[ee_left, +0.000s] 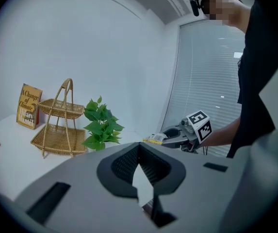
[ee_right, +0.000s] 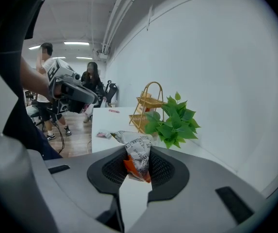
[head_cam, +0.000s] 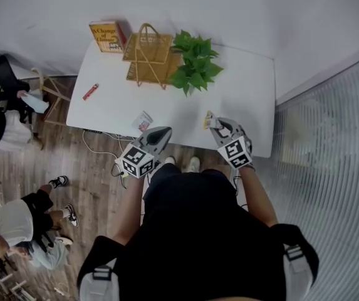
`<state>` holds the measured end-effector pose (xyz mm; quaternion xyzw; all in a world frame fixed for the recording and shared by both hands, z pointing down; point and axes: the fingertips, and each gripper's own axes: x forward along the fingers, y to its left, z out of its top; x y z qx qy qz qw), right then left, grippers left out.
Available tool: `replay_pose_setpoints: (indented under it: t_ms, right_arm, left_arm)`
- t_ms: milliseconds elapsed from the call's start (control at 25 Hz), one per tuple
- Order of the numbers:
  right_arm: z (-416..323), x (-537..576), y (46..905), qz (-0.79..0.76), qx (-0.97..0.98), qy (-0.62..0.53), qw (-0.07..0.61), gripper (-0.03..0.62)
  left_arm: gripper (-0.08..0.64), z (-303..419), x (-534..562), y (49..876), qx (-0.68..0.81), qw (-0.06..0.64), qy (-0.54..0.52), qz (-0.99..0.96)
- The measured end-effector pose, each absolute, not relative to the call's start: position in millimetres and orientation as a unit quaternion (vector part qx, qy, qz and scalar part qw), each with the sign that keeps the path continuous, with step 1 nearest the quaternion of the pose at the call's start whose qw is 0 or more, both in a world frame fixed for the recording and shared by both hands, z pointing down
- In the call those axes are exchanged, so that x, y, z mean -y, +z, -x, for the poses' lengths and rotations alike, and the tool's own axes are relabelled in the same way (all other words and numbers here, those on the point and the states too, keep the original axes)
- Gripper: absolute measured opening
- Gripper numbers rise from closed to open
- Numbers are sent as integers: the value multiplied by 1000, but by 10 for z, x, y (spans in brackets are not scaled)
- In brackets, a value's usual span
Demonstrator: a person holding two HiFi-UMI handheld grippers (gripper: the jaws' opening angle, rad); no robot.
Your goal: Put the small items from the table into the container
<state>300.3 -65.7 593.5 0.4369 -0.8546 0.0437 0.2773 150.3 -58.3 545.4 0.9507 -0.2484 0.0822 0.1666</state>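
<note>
My right gripper (head_cam: 214, 123) is shut on a crinkled snack packet (ee_right: 138, 158) with orange and grey print, held above the table's near edge. The same packet (head_cam: 208, 119) shows yellowish in the head view. The left gripper (head_cam: 163, 133) hovers at the table's front edge, its jaws together with nothing between them (ee_left: 139, 147). A small pale packet (head_cam: 143, 121) lies on the white table (head_cam: 248, 86) just beyond the left gripper. Far left on the table lies a small red item (head_cam: 90, 91). The two-tier wicker basket (head_cam: 148, 58) stands at the back of the table.
A leafy green plant (head_cam: 195, 64) stands right of the basket, and a yellow book (head_cam: 107, 36) leans at the back left corner. People (head_cam: 16, 224) and a chair (head_cam: 4, 74) are on the wooden floor to the left. A ribbed glass wall (head_cam: 329, 155) runs along the right.
</note>
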Motion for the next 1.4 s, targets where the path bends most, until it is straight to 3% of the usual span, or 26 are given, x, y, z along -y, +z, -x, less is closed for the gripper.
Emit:
replay_pose_setpoints:
  t_ms: [640,1400]
  right_arm:
    - [-2417,1169,5867,-419,863,41,278,100]
    - [-1612,2498,5320,-438,858,-23,268,100]
  left_arm:
    - [2,-726,1059,5403,304,175,55,-935]
    - [2,-268,1911,5352,259,169,44,-950]
